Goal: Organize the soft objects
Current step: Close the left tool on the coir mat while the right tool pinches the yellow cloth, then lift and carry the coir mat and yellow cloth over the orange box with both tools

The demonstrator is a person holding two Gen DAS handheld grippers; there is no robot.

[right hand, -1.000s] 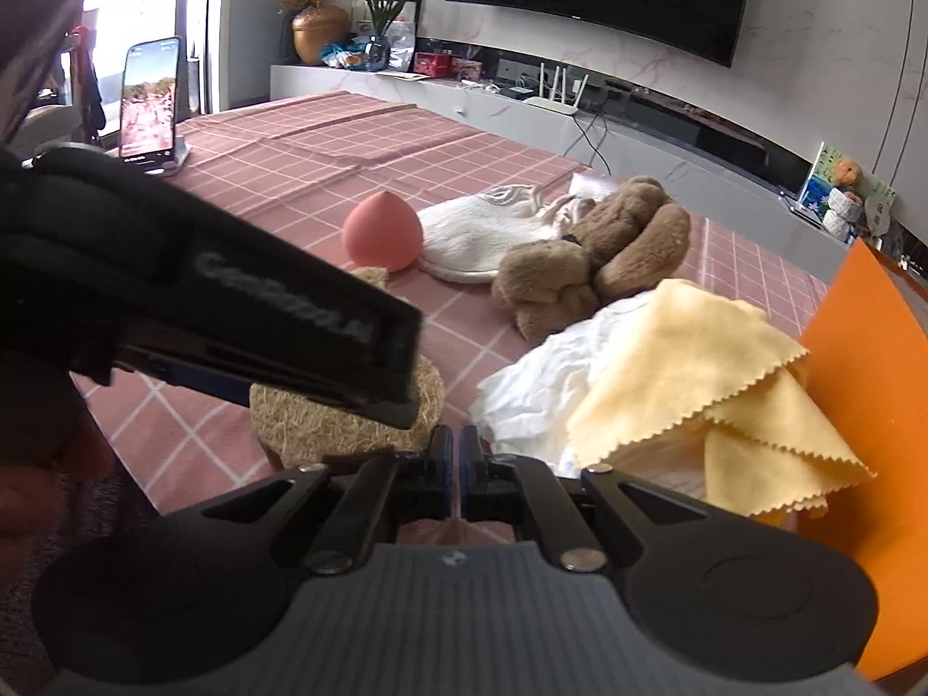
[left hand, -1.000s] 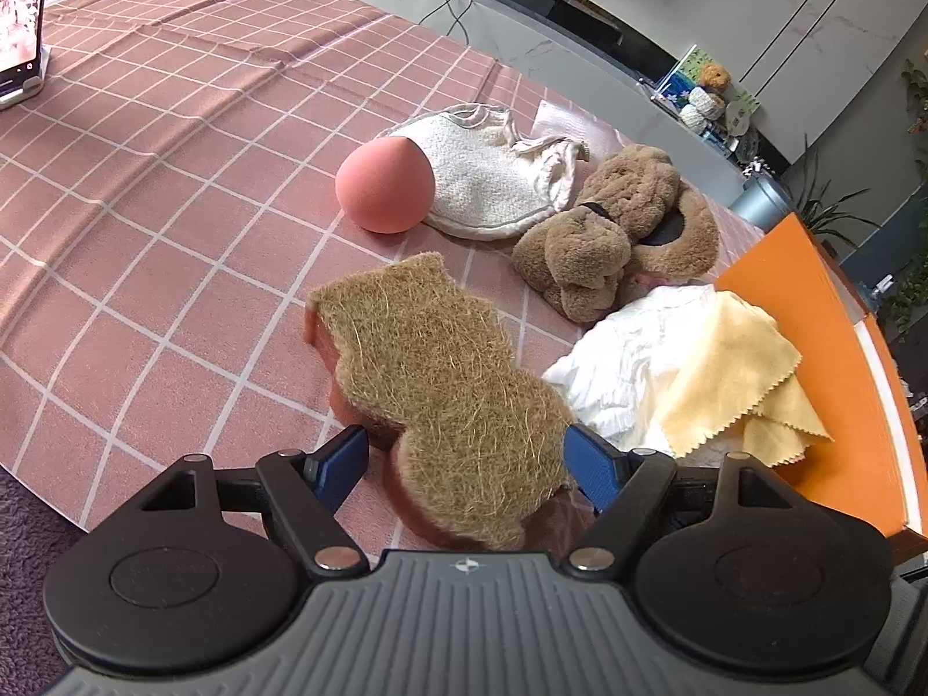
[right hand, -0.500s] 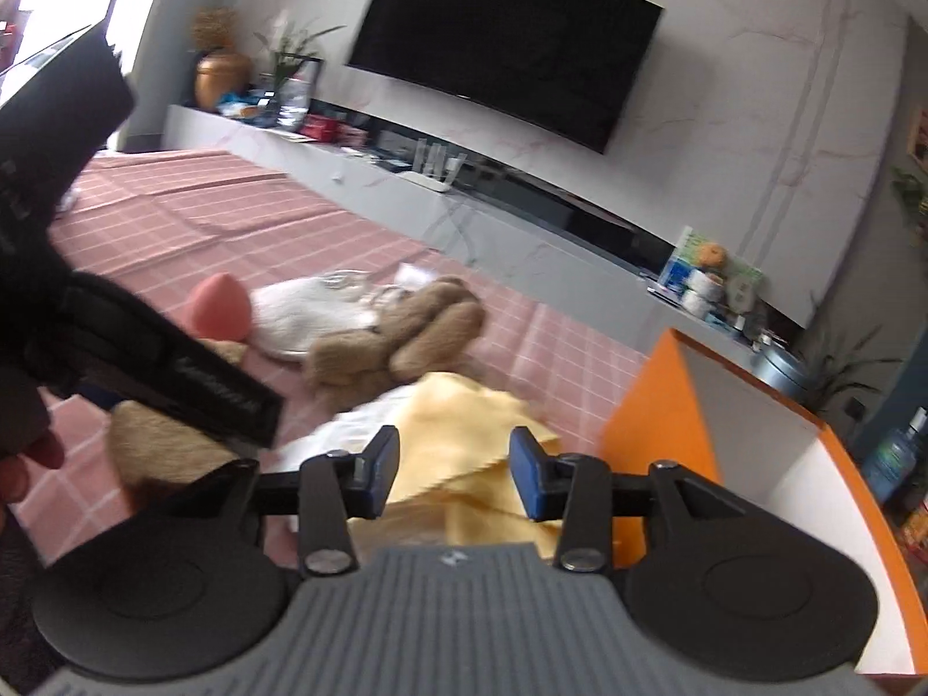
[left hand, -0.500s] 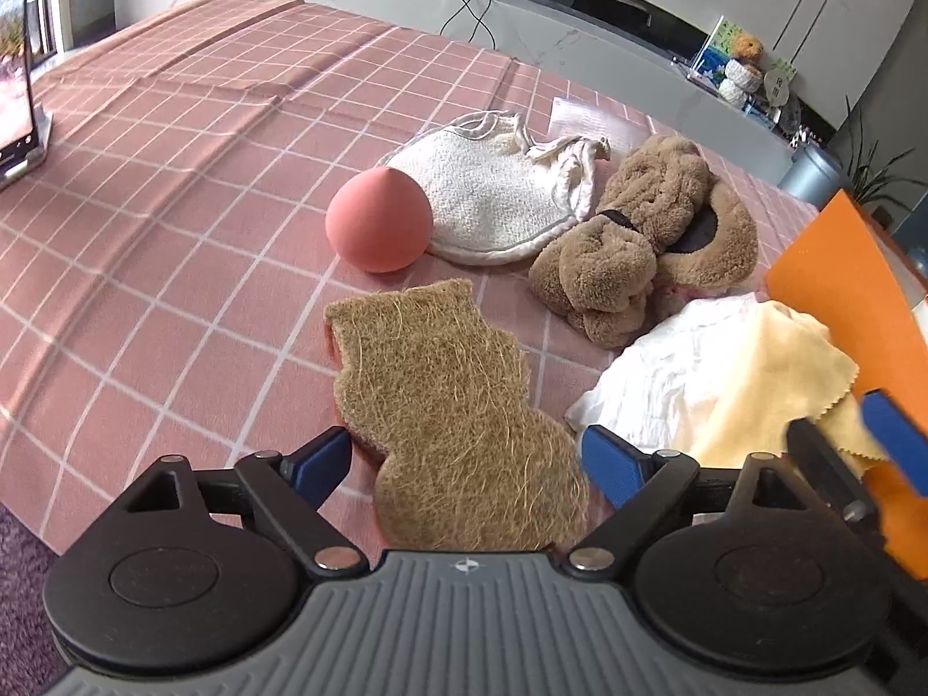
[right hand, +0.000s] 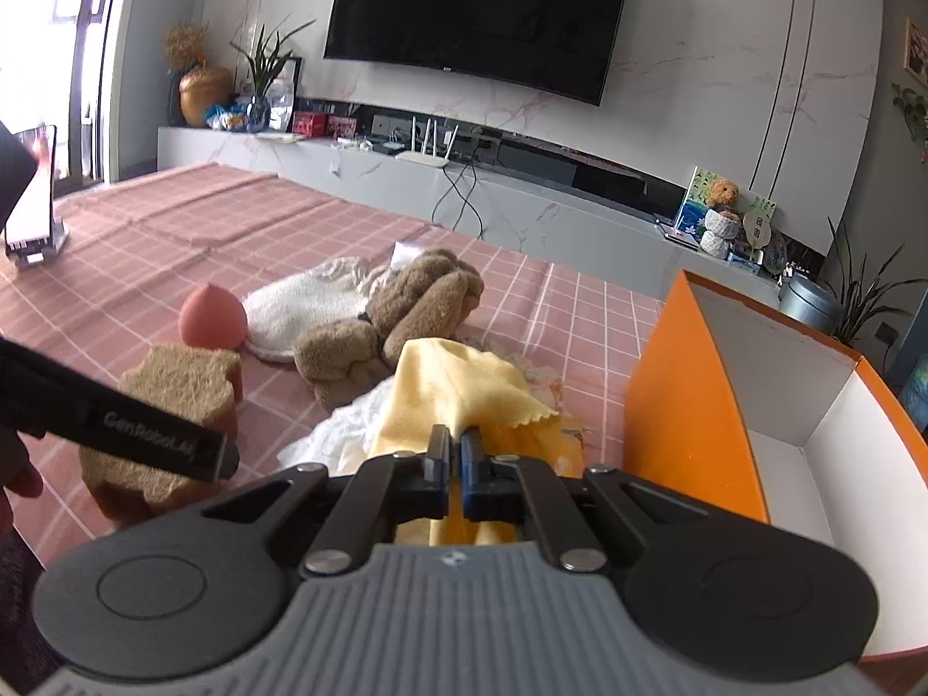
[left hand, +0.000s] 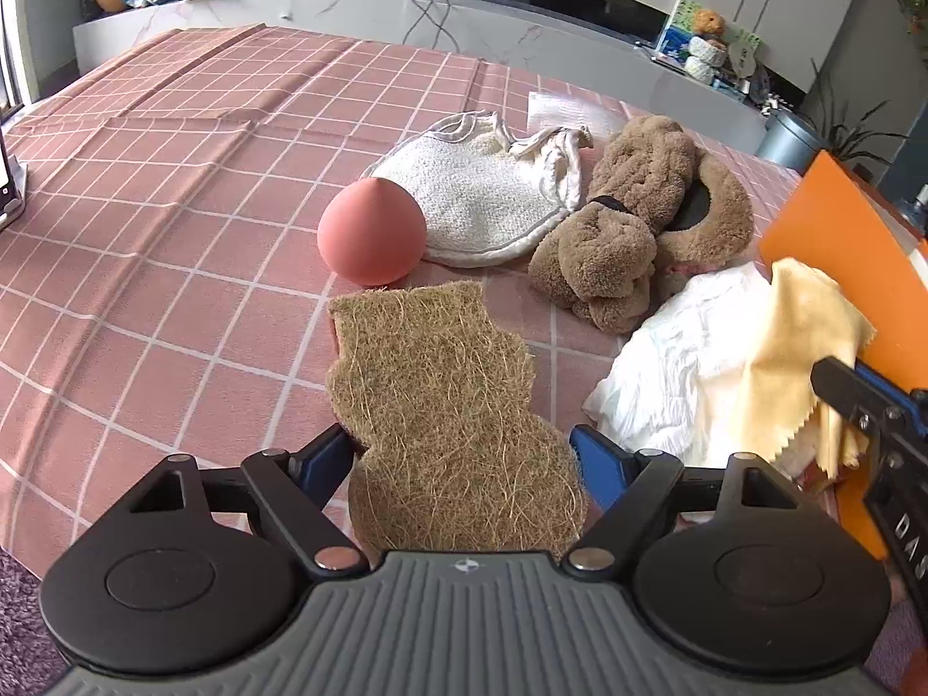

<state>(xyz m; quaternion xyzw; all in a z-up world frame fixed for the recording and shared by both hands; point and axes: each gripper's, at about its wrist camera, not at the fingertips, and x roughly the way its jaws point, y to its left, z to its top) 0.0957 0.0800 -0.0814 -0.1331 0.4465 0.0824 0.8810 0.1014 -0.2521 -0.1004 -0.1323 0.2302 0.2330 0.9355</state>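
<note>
Closing since half a second ago, the right gripper [right hand: 455, 449] now pinches the yellow cloth [right hand: 452, 388], while the left gripper [left hand: 464, 455] stays open astride the sponge [left hand: 446, 406].

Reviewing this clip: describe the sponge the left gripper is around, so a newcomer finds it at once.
On the pink checked tablecloth, look at the near edge, just in front of the salmon ball. The sponge lies between the open fingers of the left gripper. Unlike the white cloths and plush dog nearby, it is a flat, wavy-edged pad with a coarse straw-brown fibre top.
</note>
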